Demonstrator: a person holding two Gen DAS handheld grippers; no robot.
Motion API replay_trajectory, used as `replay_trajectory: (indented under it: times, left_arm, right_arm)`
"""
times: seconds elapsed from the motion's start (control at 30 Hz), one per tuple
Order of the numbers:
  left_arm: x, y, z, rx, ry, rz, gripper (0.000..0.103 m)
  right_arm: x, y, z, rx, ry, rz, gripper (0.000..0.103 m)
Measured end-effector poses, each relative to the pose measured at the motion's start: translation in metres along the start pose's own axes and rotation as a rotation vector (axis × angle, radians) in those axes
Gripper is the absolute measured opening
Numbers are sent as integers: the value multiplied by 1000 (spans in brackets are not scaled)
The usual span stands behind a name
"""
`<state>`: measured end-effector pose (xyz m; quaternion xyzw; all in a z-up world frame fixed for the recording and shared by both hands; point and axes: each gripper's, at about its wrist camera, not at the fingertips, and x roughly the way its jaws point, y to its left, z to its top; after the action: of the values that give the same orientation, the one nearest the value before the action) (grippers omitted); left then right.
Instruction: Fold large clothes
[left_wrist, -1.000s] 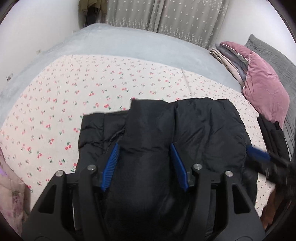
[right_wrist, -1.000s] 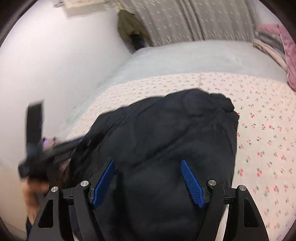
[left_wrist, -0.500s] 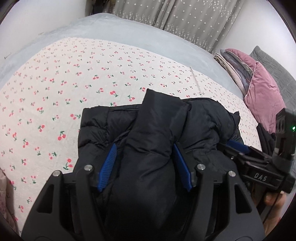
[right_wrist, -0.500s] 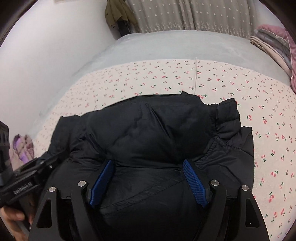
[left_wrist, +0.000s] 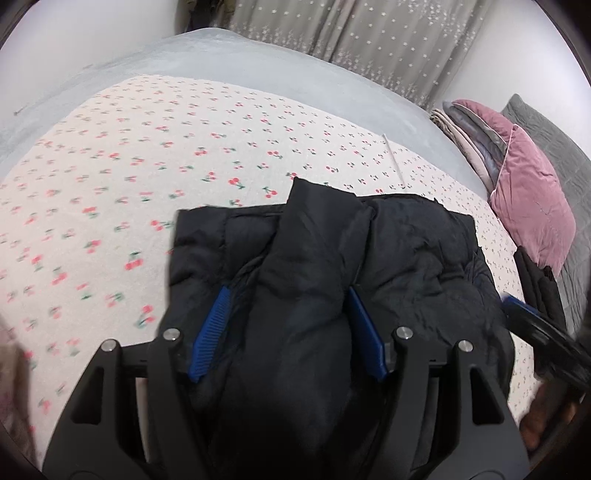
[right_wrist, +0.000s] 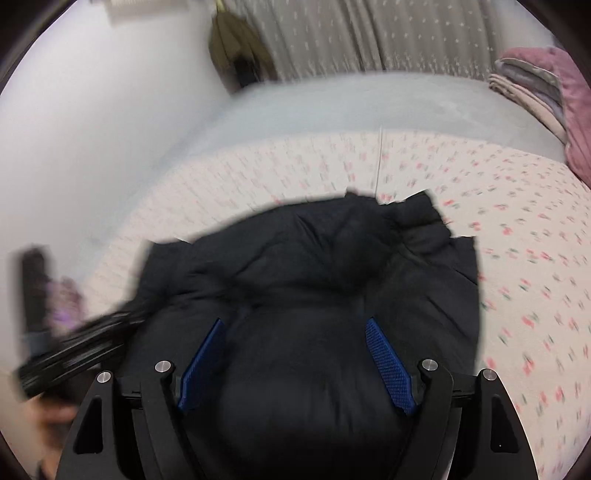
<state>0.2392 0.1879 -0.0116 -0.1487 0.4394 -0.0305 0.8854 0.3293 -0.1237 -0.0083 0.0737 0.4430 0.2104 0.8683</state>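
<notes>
Left gripper (left_wrist: 288, 295): blue pads (left_wrist: 210, 334) set wide apart, a thick fold of the black puffer jacket (left_wrist: 406, 251) bulging up between them. Padding touches both pads; cannot tell whether it is truly clamped or only lying in the gap.

Right gripper (right_wrist: 295, 325): same posture, pads (right_wrist: 388, 365) spread wide, a rounded mound of jacket filling the space between. Grip likewise uncertain. This view is motion-blurred.

Jacket lies bunched in a rough block on the cherry-print sheet (left_wrist: 110, 177), near the front edge of the bed, one narrow folded panel running up its middle toward a blunt point at the far side.

Right gripper shows at the right edge of the left wrist view, blurred, just beside the jacket's edge. Left gripper shows at the left of the right wrist view, also blurred.

Beyond the sheet: grey blanket (left_wrist: 229, 55). To the right, a pink cushion (left_wrist: 532, 199) and stacked folded fabrics (left_wrist: 465, 136). Farthest: patterned grey curtain (left_wrist: 369, 33).
</notes>
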Motion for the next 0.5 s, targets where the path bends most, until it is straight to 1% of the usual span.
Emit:
replay_trajectory:
  times: [0.03, 0.1, 0.17, 0.2, 0.23, 0.27, 0.3, 0.33, 0.37, 0.43, 0.47, 0.5]
  left_arm:
    - [-13, -1, -2, 9, -18, 8, 67]
    - [-41, -2, -9, 47, -74, 0, 68]
    - [-57, 2, -19, 59, -95, 14, 73]
    - [-60, 7, -23, 54, -90, 20, 74]
    - [-60, 14, -27, 42, -72, 18, 74]
    - [-58, 25, -32, 13, -38, 1, 74]
    - [-57, 31, -34, -7, -21, -15, 74]
    - [-57, 42, -39, -41, 2, -40, 74]
    - [-57, 53, -44, -76, 24, -59, 74]
    - [-58, 61, -51, -100, 52, -82, 74]
    - [-59, 64, -54, -106, 62, -96, 74]
    - [-60, 65, -60, -113, 77, -120, 74]
  right_arm:
    - [-24, -4, -10, 11, -16, 40, 80]
    - [-54, -14, -29, 21, -23, 100, 83]
    - [-77, -33, -54, 55, -33, 131, 84]
    - [-82, -44, -65, 90, -45, 144, 84]
    - [-84, -54, -74, 137, -46, 153, 84]
    - [-80, -65, -79, 202, -23, 155, 84]
    - [-75, -74, -81, 252, 10, 158, 84]
    - [-73, -79, -80, 281, 31, 167, 84]
    - [-73, -82, -82, 306, 33, 178, 84]
    - [-73, -88, -84, 349, 34, 198, 84]
    - [-72, -89, -84, 370, 44, 218, 84]
    - [-70, -92, -87, 401, 57, 258, 84]
